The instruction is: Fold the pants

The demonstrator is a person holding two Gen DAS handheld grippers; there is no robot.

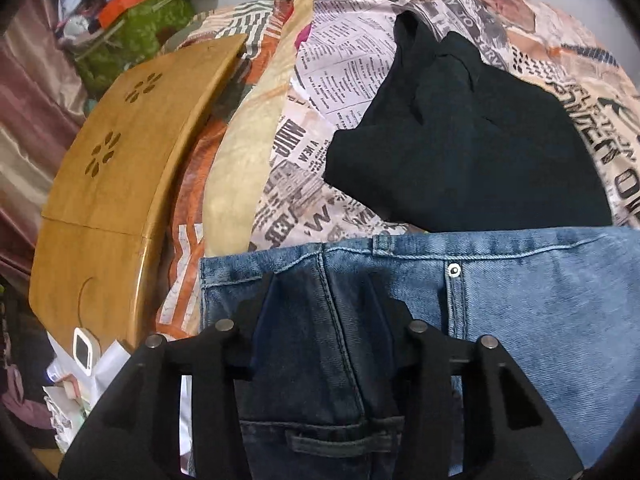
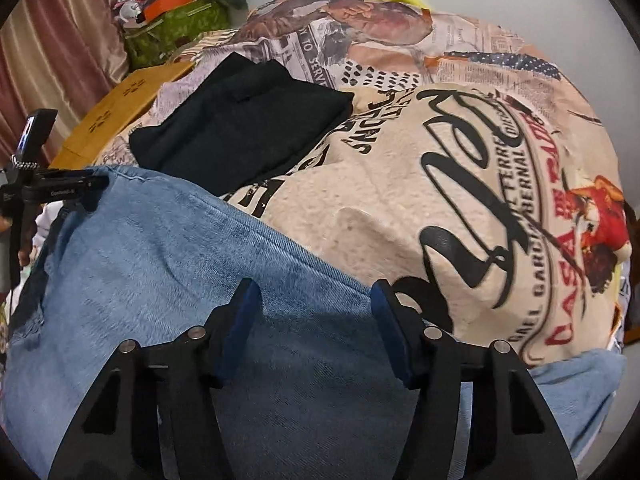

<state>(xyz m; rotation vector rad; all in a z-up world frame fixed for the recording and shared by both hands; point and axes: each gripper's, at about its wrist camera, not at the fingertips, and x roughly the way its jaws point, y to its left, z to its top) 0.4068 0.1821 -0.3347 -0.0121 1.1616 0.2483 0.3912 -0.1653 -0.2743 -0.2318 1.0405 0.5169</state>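
From the left wrist, your left claw (image 1: pixel 322 300) stood narrowed astride the waistband of the blue jeans (image 1: pixel 540 300), which lay flat on the bed's newspaper-print cover (image 1: pixel 320 92), near of a folded black garment (image 1: pixel 460 140); I cannot tell whether the pads pinched. Denim is heavy, limp and grippy, so its thick seamed waistband seemed the best hold.

From the right wrist, your right claw (image 2: pixel 316 312) hung half spread over a faded leg, pads not yet pressing.

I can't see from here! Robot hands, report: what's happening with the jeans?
Left gripper jaws astride jeans waistband. Right gripper jaws open over denim. Folded black garment behind, clear.
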